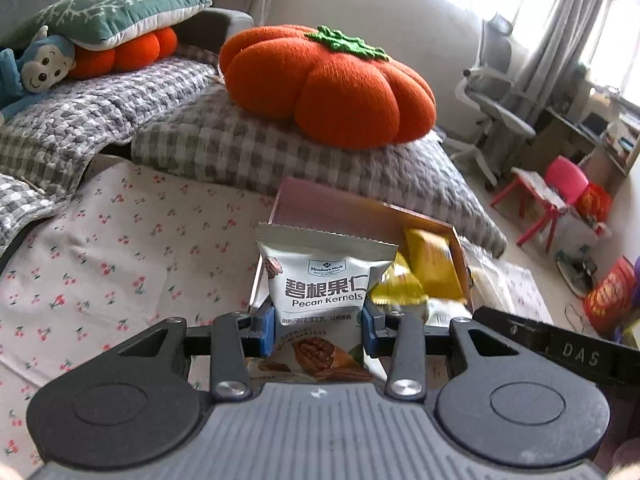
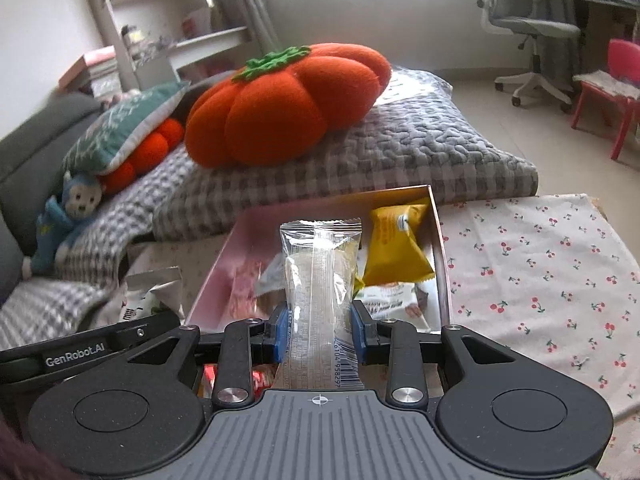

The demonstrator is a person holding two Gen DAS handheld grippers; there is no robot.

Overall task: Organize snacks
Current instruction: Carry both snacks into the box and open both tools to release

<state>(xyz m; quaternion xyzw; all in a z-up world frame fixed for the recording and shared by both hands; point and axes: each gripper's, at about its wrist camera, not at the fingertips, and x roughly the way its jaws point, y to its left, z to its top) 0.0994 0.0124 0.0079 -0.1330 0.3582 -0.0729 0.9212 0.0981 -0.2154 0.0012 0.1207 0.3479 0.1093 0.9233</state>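
My left gripper is shut on a white pecan kernels packet, held upright in front of a pink cardboard box. The box holds a yellow snack bag. My right gripper is shut on a clear plastic snack packet with a barcode, held over the same pink box. Inside that box lie a yellow bag and other wrapped snacks. The other gripper's black body shows at the left, with the pecan packet's edge above it.
The box stands on a cherry-print cloth. Behind it a grey checked quilt carries an orange pumpkin cushion. A blue monkey toy and green pillow lie left. An office chair and red child's chair stand right.
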